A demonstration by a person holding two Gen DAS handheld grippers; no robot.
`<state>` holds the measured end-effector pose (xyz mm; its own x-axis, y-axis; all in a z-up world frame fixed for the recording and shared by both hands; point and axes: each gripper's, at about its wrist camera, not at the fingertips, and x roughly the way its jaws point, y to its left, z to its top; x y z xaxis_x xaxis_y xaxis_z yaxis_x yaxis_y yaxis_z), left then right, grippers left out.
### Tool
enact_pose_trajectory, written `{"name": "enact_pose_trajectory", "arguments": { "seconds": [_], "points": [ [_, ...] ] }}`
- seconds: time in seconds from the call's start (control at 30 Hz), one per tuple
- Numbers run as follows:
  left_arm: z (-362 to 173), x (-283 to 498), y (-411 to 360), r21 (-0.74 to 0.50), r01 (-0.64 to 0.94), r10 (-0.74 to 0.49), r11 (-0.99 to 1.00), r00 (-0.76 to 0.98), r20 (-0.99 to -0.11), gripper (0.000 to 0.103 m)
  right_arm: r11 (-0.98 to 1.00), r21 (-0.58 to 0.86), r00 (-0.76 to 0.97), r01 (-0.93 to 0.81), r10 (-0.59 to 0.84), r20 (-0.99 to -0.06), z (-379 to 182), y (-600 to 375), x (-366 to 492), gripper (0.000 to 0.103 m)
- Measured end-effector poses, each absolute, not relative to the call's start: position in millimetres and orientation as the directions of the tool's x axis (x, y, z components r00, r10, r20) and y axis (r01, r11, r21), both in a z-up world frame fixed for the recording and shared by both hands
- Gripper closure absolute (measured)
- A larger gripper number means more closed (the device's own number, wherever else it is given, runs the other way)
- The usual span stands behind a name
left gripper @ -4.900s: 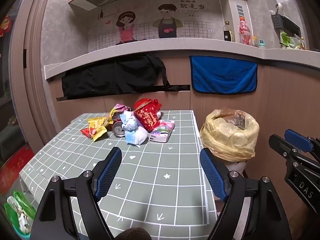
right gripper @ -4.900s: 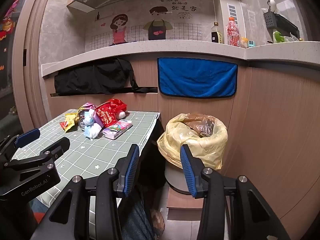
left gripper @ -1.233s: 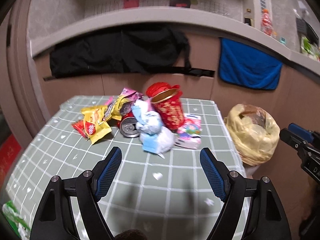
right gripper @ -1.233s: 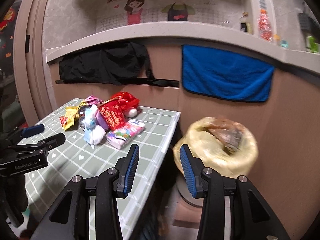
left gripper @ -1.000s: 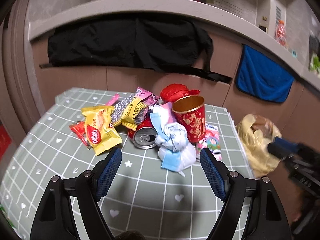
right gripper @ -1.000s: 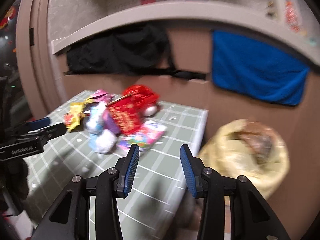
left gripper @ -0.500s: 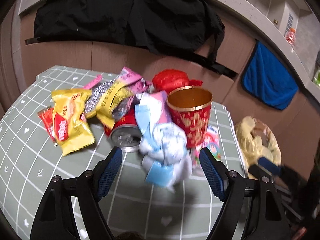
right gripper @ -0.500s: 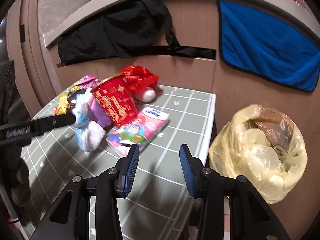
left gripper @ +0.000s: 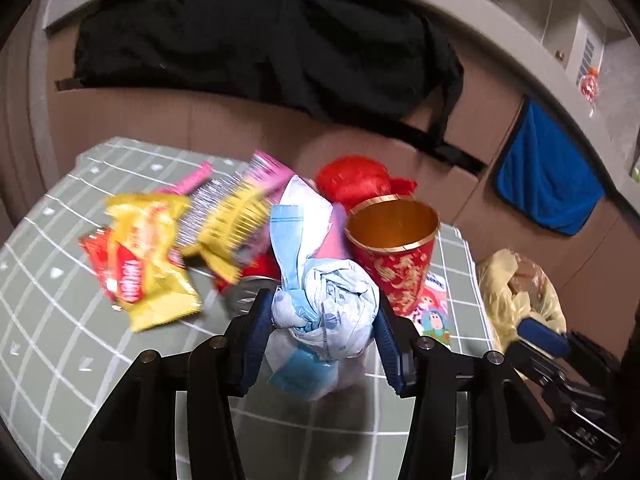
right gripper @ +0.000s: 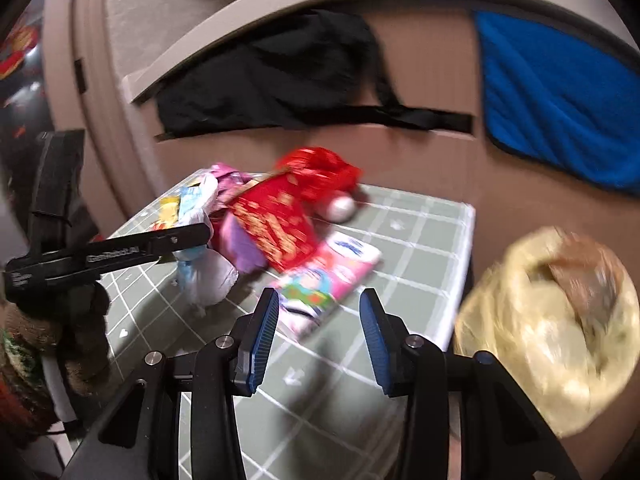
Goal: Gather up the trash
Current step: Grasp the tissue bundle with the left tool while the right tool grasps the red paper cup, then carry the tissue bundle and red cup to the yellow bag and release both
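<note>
My left gripper [left gripper: 322,322] has just been closing, and its blue ribbed pads now press both sides of a crumpled bundle [left gripper: 326,300] of pale blue and white plastic, knotted and soft-looking, which sits on the table [left gripper: 60,320]. At two o'clock from the bundle stands a red paper cup [left gripper: 394,264] with gold patterns and a shiny gold inside, upright, touching or just beside the bundle. At ten o'clock lie crinkly yellow snack wrappers [left gripper: 148,264], blurred. A metal can [left gripper: 246,296] lies on its side behind the left pad. A scrunched red plastic bag [left gripper: 354,178] sits at twelve o'clock behind the cup.

My right gripper [right gripper: 318,334] hangs over the table with its blue pads apart and nothing between them. Just past them lies a flat pink tissue pack [right gripper: 328,276] with cartoon printing.

The table wears a grey-green cloth with a white grid and small hearts. At three o'clock, off its edge, stands a bin lined with a wrinkled yellow bag [right gripper: 556,328], blurred. Behind are brown panelled walls, a black bag [left gripper: 256,40] and a blue towel [right gripper: 560,108] hanging under a pale curved counter
</note>
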<state>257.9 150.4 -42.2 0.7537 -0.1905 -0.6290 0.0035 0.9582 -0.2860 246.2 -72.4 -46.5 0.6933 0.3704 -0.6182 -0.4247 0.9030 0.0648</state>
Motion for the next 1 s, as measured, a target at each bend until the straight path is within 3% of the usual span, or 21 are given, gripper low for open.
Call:
{"name": "enact_pose_trajectory", "arguments": {
  "seconds": [0.17,0.33,0.5,0.87,1.0],
  "points": [
    [-31,245,182,-0.278,-0.038,-0.149,0.960,0.770,-0.621,0.053,0.839,-0.009,0.665,-0.543,0.424,-0.614,-33,-28,265,0.063],
    [-31,236,207,-0.306,-0.048,-0.160,0.951,0.770,-0.618,0.053,0.815,-0.133,0.672,-0.563,0.359,-0.648,-37,6,298,0.063],
    [-42,241,219,-0.335,-0.038,-0.196,0.942,0.746,-0.637,0.053,0.811,-0.098,0.593,-0.577,0.334,-0.732,-62,20,342,0.061],
    [-47,253,220,-0.335,-0.048,-0.187,0.941,0.752,-0.632,0.053,0.796,-0.211,0.627,-0.567,0.252,-0.737,-72,60,381,0.052],
    [-45,250,219,-0.325,-0.053,-0.175,0.944,0.754,-0.633,0.053,0.816,-0.129,0.593,-0.563,0.291,-0.751,-71,57,397,0.054]
  ]
}}
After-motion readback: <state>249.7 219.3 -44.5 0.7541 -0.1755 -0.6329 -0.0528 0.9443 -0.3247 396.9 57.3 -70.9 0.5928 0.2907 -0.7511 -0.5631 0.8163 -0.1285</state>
